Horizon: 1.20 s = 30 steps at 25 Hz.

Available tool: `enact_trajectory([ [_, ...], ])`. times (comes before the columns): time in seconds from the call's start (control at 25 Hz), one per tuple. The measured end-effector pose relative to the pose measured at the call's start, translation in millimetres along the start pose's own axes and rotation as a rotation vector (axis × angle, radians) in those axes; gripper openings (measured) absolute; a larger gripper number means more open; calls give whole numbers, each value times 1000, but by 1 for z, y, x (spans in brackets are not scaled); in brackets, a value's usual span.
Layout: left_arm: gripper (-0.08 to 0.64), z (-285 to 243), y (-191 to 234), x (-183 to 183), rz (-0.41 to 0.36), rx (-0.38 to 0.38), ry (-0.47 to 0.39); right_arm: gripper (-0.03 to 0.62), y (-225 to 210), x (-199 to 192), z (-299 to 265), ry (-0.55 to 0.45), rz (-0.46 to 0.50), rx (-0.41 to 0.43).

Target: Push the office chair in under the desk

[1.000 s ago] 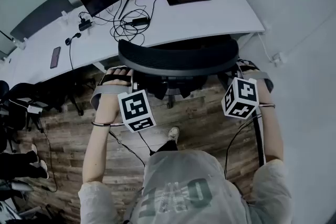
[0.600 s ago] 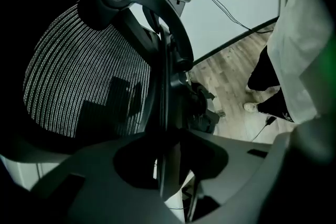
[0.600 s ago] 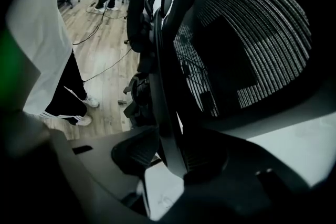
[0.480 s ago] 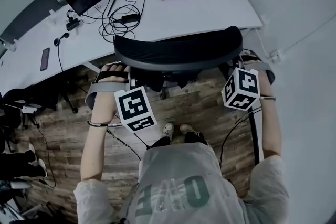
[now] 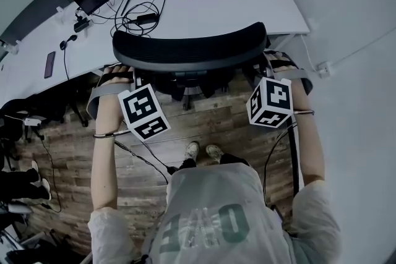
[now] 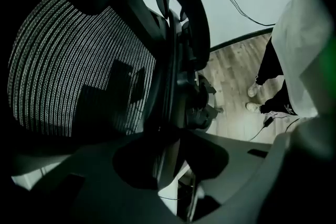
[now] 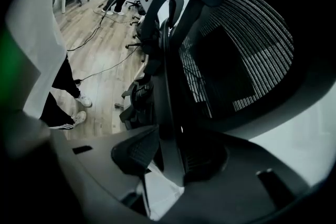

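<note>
My left gripper [image 6: 168, 165] is clamped on the left edge of the office chair [image 5: 189, 52], the dark frame rail running up between the pads with the mesh backrest [image 6: 79, 60] just to one side of it. My right gripper [image 7: 168, 165] has the matching hold on the opposite edge: its jaws are part-way apart because the rail fills them, and nothing else is in either grip.

The chair stands straight ahead of me, between my feet and the desk [image 5: 260, 18]. From the head view the curved top of the backrest lies across me, left to right, roughly parallel with the near edge of the desk and overlapping it in the picture; the seat is hidden below, so I cannot tell how far under it already sits. The desk lies dead ahead of both grippers, past the backrest.

Neither hand is nearer: they sit at the two ends of that long axis, about level with each other. As I judge it, the push must go forward through both ends evenly, since a harder shove on one side would likely swing the chair round on the wooden floor [image 5: 210, 127] rather than send it in
</note>
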<state>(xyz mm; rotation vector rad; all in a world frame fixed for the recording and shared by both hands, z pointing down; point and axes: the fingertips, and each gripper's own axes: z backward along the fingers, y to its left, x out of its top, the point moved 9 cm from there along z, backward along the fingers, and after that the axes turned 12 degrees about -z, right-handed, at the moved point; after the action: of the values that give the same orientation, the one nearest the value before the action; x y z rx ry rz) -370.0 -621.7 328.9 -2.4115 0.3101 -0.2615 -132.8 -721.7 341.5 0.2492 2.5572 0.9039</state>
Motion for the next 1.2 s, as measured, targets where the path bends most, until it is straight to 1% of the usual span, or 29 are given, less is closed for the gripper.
enact_trajectory([
  [0.16,138,-8,10,0,5,-1,12,143,-9,0,-9,-11,1,-6],
  [0.36,140,-27,25,11,14,5,23,143,-29,-11,-30,-10,1,-2],
  [0.56,140,-20,25,9,17,10,14,144,-30,-8,-23,-9,3,-9],
  [0.72,140,-24,29,13,22,23,3,146,-38,-12,-29,-8,6,-10],
  [0.92,140,-28,36,17,16,19,7,147,-46,-15,-35,-4,3,-14],
  [1.08,143,-32,37,17,24,41,-1,149,-48,-17,-38,-12,5,-20],
  [1.2,143,-37,43,16,31,43,3,149,-53,-17,-43,-14,6,-22],
])
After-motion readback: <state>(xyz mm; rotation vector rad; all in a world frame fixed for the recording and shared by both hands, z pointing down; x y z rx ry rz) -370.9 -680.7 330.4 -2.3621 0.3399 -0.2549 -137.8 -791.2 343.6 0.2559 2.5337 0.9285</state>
